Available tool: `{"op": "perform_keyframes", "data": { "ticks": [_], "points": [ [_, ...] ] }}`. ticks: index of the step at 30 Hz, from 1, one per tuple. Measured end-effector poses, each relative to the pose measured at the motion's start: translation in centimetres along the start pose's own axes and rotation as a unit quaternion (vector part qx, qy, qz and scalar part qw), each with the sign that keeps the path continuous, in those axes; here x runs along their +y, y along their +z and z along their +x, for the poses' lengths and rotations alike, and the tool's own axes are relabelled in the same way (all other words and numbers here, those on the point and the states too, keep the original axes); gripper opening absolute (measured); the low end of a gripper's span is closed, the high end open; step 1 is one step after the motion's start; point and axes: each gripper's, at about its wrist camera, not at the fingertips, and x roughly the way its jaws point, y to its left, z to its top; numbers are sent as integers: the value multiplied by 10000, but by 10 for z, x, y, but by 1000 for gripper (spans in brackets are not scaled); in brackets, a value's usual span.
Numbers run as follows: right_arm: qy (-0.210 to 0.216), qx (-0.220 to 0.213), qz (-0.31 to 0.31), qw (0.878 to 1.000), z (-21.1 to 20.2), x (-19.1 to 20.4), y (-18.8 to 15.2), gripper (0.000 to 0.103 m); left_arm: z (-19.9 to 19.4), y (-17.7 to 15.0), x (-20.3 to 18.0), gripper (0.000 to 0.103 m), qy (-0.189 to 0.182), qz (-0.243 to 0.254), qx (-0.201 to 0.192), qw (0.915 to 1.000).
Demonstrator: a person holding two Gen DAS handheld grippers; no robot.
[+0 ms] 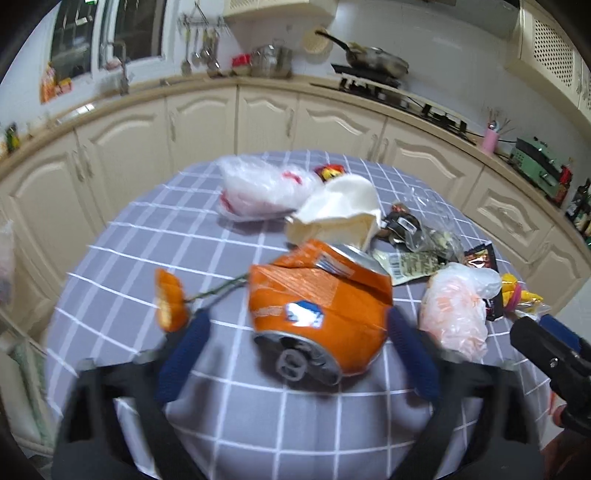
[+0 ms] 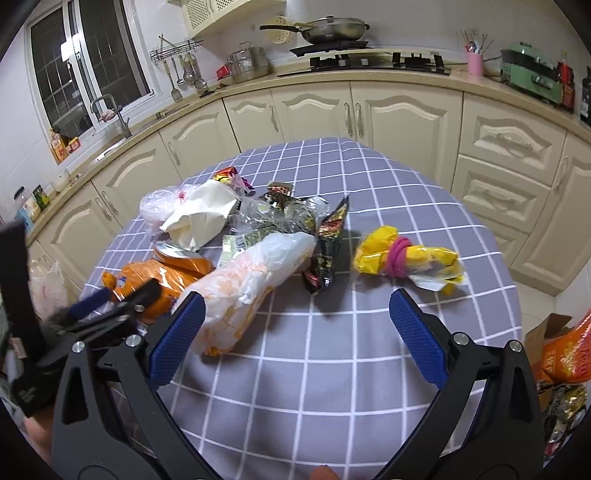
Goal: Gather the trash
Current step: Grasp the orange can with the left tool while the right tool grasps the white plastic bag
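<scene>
A crushed orange can (image 1: 321, 306) lies on the grey checked tablecloth (image 1: 229, 398), between the blue pads of my open left gripper (image 1: 295, 332); the right pad is close to it, the left stands apart. The can also shows in the right wrist view (image 2: 173, 273). My right gripper (image 2: 295, 317) is open and empty above the cloth, its left pad beside a white-orange plastic bag (image 2: 251, 280). A yellow wrapper with a pink band (image 2: 402, 258) lies ahead of its right pad. Black snack packets (image 2: 328, 243), a cream paper bag (image 2: 203, 214) and clear bags sit behind.
An orange flower on a stem (image 1: 170, 299) lies left of the can. Cream kitchen cabinets (image 2: 369, 114) and a counter with a stove and pan (image 2: 332, 29) ring the table. A cardboard box with orange packaging (image 2: 561, 354) stands off the table at right.
</scene>
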Motion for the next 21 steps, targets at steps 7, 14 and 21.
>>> {"op": "perform_keyframes", "data": {
  "ticks": [7, 14, 21],
  "points": [
    [668, 570, 416, 9953, 37, 7, 12, 98, 7, -4, 1, 56, -381, -67, 74, 9992],
    [707, 990, 273, 9922, 65, 25, 11, 49, -15, -13, 8, 52, -273, -18, -58, 9996],
    [1077, 773, 188, 9910, 32, 24, -1, 43, -47, -31, 28, 50, -117, -148, -300, 9994]
  ]
}}
